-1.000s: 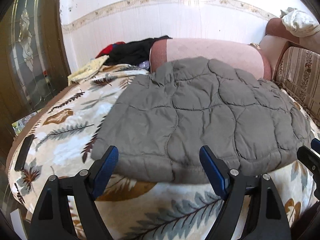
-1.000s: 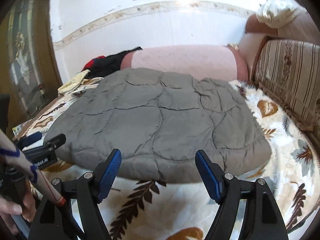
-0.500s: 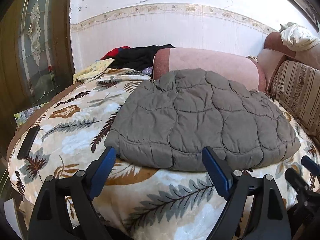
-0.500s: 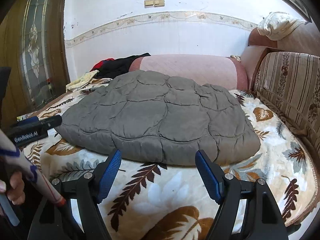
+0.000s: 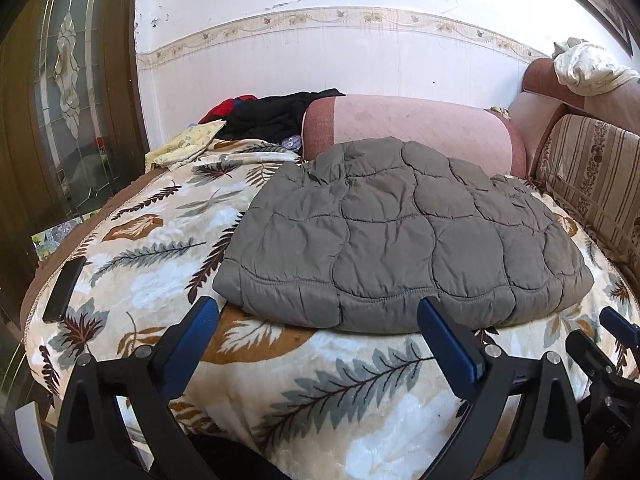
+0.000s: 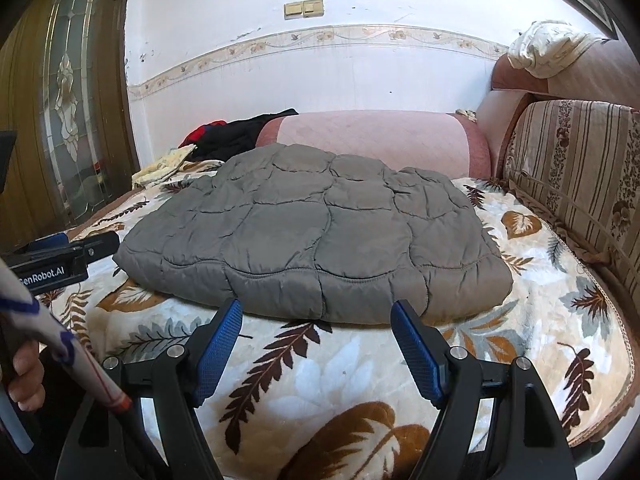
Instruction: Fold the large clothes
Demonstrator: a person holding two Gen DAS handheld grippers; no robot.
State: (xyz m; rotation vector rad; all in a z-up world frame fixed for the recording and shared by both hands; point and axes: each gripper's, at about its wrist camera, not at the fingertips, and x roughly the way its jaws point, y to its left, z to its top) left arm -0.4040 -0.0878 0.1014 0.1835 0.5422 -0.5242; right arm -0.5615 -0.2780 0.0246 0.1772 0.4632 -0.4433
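Judging progress: the grey quilted jacket (image 5: 400, 236) lies in a compact padded rectangle with no sleeve or hood sticking out, so the folding looks done or very nearly so.
Phone: a dark phone (image 5: 64, 282) lies at the bed's edge, well to the left of the jacket, untouched.
Clothes pile: red, black and yellow garments (image 5: 256, 118) sit heaped behind the jacket's far left corner; whether they also count as work left I cannot tell.
Left gripper (image 5: 320, 340): its jaws have just been opening and its blue fingers (image 5: 192, 340) now stand spread wide, nothing between them, hanging short of the jacket's near hem.
Jacket's place: on the leaf-patterned blanket (image 5: 320, 396), its far edge against the pink bolster (image 5: 408, 128), its right side near the striped sofa back (image 6: 576, 176).
Right gripper (image 6: 318, 344): fingers (image 6: 416, 348) spread apart and empty, also just short of the near hem, toward the jacket's right half.
Left to do: at most one more halving or a smoothing of the puffy near edge, since both tools are clear of the cloth.
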